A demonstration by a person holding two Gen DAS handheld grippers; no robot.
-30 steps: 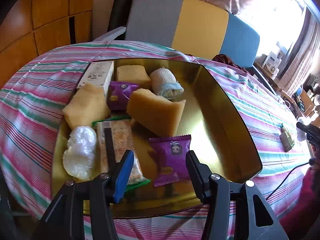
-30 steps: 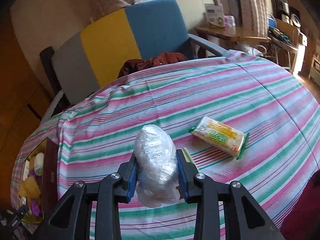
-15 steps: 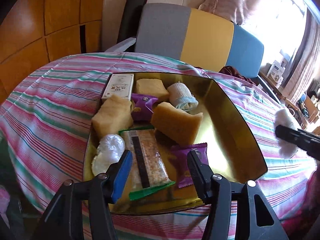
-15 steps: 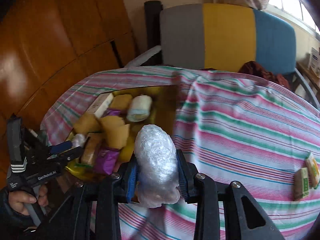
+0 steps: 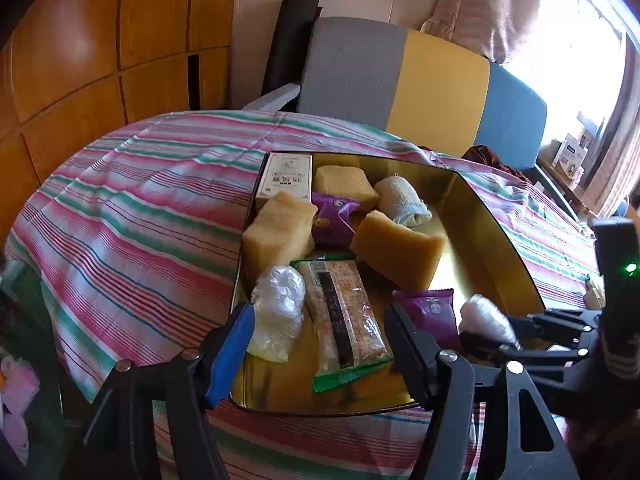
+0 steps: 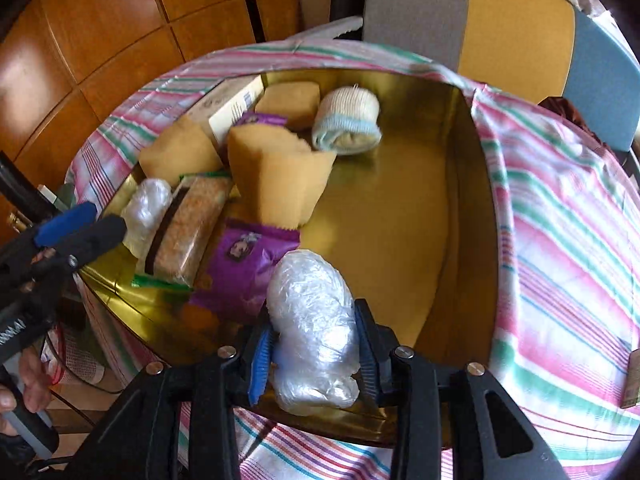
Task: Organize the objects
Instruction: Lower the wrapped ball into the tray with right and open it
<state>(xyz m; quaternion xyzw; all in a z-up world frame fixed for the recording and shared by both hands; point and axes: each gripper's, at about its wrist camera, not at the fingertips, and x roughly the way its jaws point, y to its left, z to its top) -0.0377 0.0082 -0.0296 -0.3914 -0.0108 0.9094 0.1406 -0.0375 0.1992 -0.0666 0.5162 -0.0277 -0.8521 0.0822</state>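
My right gripper (image 6: 314,354) is shut on a clear plastic-wrapped bundle (image 6: 312,328) and holds it over the near edge of the gold tray (image 6: 400,216). The same bundle (image 5: 484,318) shows at the right of the left wrist view, held by the right gripper. My left gripper (image 5: 318,344) is open and empty, hovering at the tray's (image 5: 480,220) near edge above a cereal bar (image 5: 340,312). The tray holds yellow sponges (image 5: 278,232), purple packets (image 5: 430,312), a second plastic bundle (image 5: 278,312), a rolled bandage (image 5: 402,202) and a white box (image 5: 285,176).
The tray sits on a round table with a striped cloth (image 5: 132,220). A grey, yellow and blue chair (image 5: 420,84) stands behind the table. Wooden wall panels (image 5: 100,48) are at the left. A small packet (image 6: 632,376) lies on the cloth at the right.
My right gripper has carried the plastic bundle from the open cloth to above the tray's near edge. My left gripper has drawn back slightly and stays open.
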